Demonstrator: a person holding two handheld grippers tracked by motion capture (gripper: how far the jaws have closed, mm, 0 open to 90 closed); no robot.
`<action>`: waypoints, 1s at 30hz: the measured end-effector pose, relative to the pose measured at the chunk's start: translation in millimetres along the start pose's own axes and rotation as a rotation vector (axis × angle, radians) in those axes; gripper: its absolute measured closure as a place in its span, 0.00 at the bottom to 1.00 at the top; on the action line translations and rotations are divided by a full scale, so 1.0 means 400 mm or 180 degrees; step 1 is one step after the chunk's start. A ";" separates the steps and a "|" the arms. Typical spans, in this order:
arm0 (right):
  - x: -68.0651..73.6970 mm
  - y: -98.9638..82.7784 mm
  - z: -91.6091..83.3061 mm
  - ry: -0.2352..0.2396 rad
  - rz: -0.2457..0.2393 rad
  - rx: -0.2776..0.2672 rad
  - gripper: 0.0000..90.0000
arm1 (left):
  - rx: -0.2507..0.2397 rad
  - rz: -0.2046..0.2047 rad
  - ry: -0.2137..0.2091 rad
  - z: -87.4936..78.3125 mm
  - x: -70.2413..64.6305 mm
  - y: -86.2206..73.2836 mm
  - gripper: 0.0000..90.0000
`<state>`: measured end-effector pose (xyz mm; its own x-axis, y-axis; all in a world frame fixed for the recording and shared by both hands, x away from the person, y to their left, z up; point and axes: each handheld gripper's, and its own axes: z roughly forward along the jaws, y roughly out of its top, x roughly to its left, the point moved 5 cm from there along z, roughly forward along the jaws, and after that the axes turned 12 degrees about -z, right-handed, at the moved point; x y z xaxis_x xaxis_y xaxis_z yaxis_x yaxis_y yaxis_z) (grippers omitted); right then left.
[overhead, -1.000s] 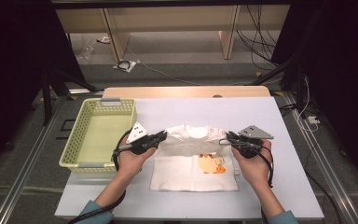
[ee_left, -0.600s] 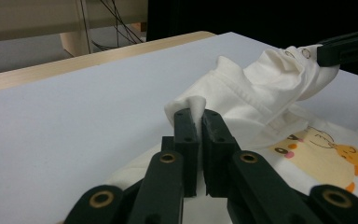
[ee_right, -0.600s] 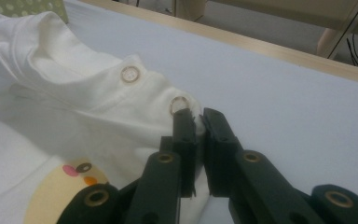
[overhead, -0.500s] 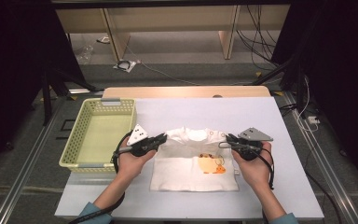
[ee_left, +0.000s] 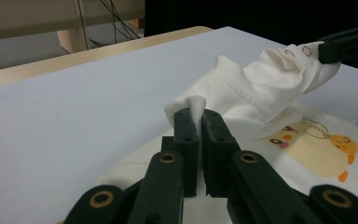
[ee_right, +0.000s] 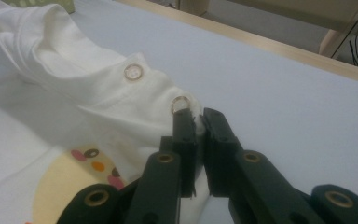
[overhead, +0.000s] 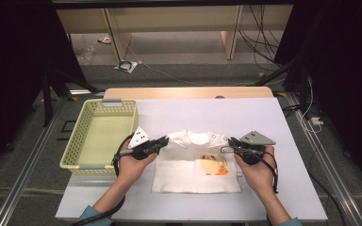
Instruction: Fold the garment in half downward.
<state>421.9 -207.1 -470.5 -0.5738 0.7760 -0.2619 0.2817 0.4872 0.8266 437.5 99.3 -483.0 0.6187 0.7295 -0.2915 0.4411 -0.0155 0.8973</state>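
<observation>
Both the left gripper (ee_left: 197, 122) and right gripper (ee_right: 196, 120) are pinching the soft, limp shirt (overhead: 195, 170) at its shoulders, best held by those thicker seams.

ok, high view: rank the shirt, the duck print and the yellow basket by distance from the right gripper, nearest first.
1. Shirt: its shoulder corner is pinched in the right gripper itself.
2. Duck print: on the shirt front, just left of and below that gripper.
3. Yellow basket: farthest, at the table's left side, beyond the left gripper.
</observation>
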 end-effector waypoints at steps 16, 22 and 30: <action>0.009 -0.005 -0.008 0.0009 -0.0069 0.0028 0.94 | 0.0044 0.0046 0.0013 -0.007 -0.008 -0.006 0.95; 0.012 -0.008 -0.012 0.0027 -0.0093 0.0039 0.94 | 0.0073 0.0052 0.0012 -0.011 -0.012 -0.009 0.95; 0.015 -0.011 -0.016 0.0038 -0.0108 0.0050 0.94 | 0.0097 0.0064 0.0008 -0.015 -0.016 -0.013 0.95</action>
<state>412.2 -207.1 -472.6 -0.5924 0.7541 -0.2836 0.2739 0.5196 0.8094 427.5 98.8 -483.9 0.6261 0.7306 -0.2726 0.4481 -0.0510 0.8925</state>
